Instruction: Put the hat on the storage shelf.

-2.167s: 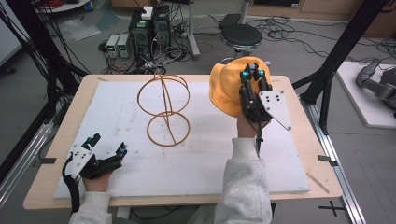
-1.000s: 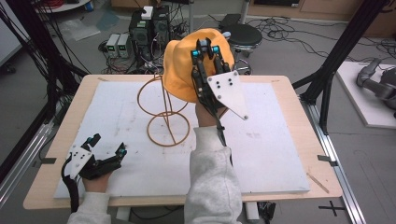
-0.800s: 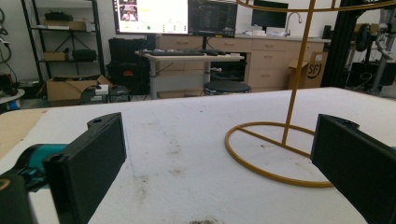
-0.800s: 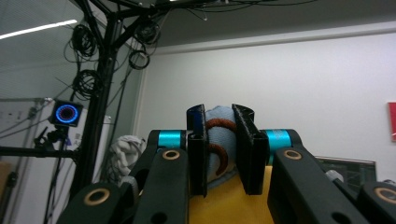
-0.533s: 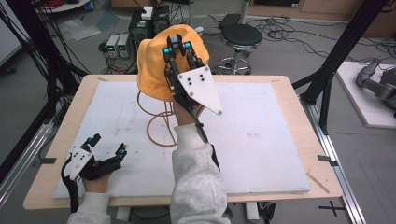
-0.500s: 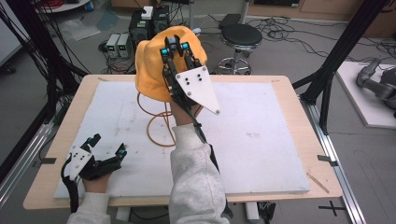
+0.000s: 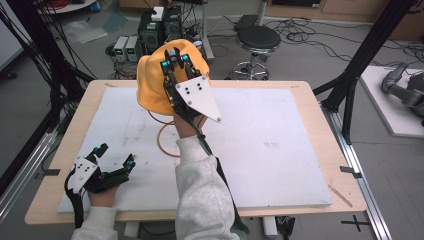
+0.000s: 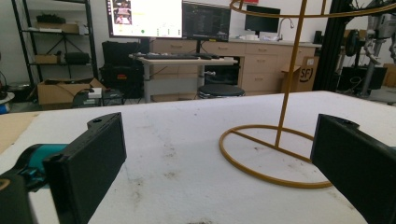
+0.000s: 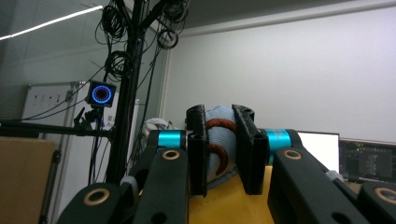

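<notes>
R claw (image 7: 174,56) clamped on yellow hat (image 7: 150,82), held right above wire hat stand (image 7: 165,135); stand's post runs vertical. Hat needs lowering onto its top ring. L claw (image 7: 116,159) wide, empty, resting on bench (image 7: 280,130).

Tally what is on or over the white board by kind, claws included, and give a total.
Orange hat: 1
Wire hat stand: 1
Claws: 2, the left claw open, the right claw shut on the hat
Total: 4

My high view looking down over the table (image 7: 280,150), my left gripper view low and level, sharing the wire stand (image 8: 275,140), my right gripper view tilted upward, close.
</notes>
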`<state>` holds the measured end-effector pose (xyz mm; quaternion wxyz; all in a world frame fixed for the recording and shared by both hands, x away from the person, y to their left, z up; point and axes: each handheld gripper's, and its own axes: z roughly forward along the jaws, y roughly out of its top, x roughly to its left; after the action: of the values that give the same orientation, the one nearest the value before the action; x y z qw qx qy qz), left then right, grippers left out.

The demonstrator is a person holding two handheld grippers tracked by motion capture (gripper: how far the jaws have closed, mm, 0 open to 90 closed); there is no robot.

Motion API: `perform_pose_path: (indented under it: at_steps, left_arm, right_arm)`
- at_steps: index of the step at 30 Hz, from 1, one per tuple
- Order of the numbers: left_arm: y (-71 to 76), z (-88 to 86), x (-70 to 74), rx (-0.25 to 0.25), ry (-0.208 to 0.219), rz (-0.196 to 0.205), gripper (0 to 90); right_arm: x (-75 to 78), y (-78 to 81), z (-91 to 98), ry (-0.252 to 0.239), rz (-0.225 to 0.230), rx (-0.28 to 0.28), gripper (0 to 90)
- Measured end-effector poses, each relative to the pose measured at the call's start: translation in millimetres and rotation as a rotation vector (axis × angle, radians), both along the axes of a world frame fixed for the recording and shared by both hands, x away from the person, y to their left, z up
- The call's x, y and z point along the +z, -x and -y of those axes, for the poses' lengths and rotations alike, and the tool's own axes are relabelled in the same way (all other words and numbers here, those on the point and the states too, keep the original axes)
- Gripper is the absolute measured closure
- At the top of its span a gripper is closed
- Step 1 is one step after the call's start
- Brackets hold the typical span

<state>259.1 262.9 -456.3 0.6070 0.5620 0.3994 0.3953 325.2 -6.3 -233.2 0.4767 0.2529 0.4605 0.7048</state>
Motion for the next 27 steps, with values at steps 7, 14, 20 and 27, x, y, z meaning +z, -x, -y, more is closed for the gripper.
perform_pose_path:
  at_steps: [7,14,20,27]
  left_arm:
    - [-0.2,-0.7,0.0,-0.003,0.004,-0.005,3.9]
    - [-0.5,-1.4,0.0,-0.009,0.014,-0.008,3.9]
    - [-0.4,-1.2,0.0,-0.010,0.013,-0.008,3.9]
    - [-0.4,-1.2,0.1,-0.013,0.005,-0.009,3.9]
  right_arm:
    - [-13.1,-2.5,-8.3,0.009,-0.023,0.026,77.1]
    - [-20.5,-4.1,-10.1,0.018,-0.036,0.033,77.0]
    - [-29.1,-6.6,-13.0,0.028,-0.058,0.041,76.8]
    - [-39.8,-9.5,-15.4,0.042,-0.087,0.038,76.3]
